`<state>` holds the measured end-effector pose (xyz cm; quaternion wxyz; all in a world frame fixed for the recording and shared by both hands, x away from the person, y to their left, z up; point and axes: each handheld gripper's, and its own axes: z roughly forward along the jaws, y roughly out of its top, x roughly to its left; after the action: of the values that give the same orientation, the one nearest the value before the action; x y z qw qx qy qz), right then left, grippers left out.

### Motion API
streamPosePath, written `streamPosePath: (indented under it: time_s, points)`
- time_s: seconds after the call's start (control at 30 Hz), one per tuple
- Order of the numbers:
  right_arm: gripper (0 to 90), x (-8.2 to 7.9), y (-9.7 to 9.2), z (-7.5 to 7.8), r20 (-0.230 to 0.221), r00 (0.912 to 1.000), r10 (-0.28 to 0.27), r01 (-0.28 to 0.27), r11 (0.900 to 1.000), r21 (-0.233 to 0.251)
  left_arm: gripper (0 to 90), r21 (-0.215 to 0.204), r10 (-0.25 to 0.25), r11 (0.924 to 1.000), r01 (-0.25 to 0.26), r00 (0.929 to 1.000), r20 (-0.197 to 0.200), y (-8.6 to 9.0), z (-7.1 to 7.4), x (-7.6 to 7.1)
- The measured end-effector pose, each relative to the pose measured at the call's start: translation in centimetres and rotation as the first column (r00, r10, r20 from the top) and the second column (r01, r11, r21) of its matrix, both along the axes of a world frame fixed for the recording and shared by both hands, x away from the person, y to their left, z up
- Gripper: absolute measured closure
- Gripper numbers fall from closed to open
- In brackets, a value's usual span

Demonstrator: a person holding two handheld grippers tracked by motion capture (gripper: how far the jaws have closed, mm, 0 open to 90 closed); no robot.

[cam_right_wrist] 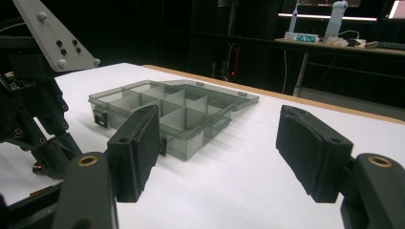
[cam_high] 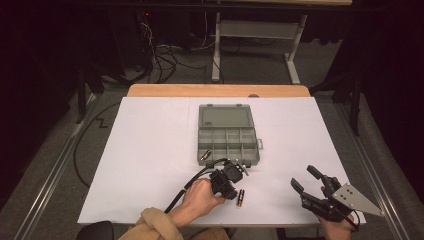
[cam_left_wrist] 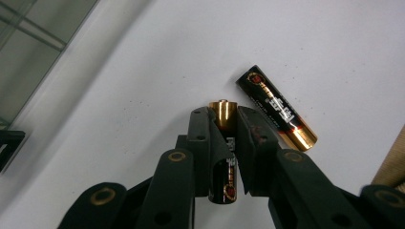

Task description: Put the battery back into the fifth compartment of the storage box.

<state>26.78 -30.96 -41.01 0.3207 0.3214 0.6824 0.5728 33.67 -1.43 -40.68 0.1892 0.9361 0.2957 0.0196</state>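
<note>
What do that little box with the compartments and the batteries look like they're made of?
The compartment box looks like translucent grey-green plastic: the dividers show through its walls. The battery in the left gripper and the loose battery look like metal, with shiny gold ends and glossy black printed wrap.

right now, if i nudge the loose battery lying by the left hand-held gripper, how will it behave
The loose battery is a smooth cylinder lying on its side on the flat white table, so it would probably roll rather than slide. It looks rigid, unlikely to flex. Its glossy wrap may be somewhat slippery between pads.
</note>
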Motion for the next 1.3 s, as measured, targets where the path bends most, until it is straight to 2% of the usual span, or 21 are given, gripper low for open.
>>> streamPosePath:
  time_s: [0.13,0.5,0.9,1.3]
  points:
    - [33.1,0.0,-0.1,0.0,0.003,1.0000,0.002,-0.002,1.0000,0.001,76.4,-0.001,-0.002,1.0000,0.002,1.0000,-0.002,0.1,0.1,0.0]
    - [33.0,-0.1,-0.1,0.0,0.004,1.0000,0.001,-0.001,0.9998,0.019,76.4,-0.044,0.023,0.9988,-0.023,0.9997,0.010,1.1,1.0,0.3]
    - [33.1,-0.1,-0.1,0.0,0.008,1.0000,0.002,-0.002,0.9999,0.015,76.4,-0.064,0.030,0.9975,-0.029,0.9995,0.012,1.5,1.5,0.5]
    - [33.1,-0.1,-0.1,0.1,0.007,1.0000,0.002,-0.002,0.9998,0.021,76.4,-0.086,0.050,0.9952,-0.047,0.9981,0.037,2.2,2.9,1.0]
